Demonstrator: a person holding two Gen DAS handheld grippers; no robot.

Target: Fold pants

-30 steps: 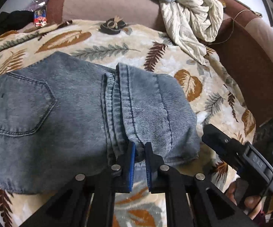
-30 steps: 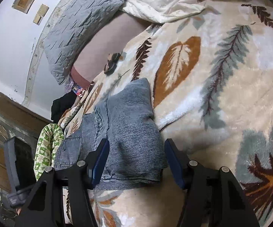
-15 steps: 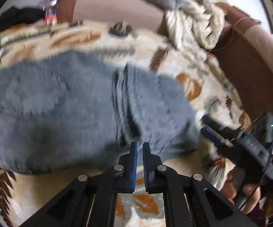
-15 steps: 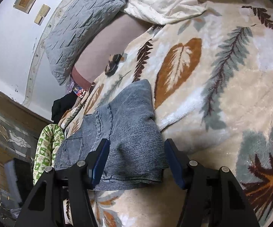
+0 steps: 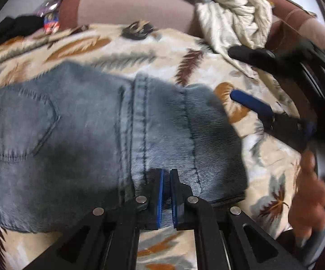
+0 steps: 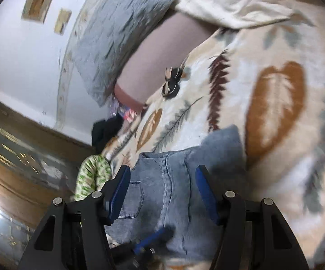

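Pinching the near edge of the folded jeans [image 5: 108,135] on the leaf-print blanket [image 5: 207,45], my left claw [image 5: 165,193] is nearly closed; my right claw [image 6: 162,193] hovers wide above. I worry the thick stacked denim could slip out and the fold spring open if I lift too fast.

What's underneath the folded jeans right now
The jeans lie on a leaf-print blanket that shows all around them. Whatever is directly beneath the denim is covered, so only blanket can be confirmed at the edges.
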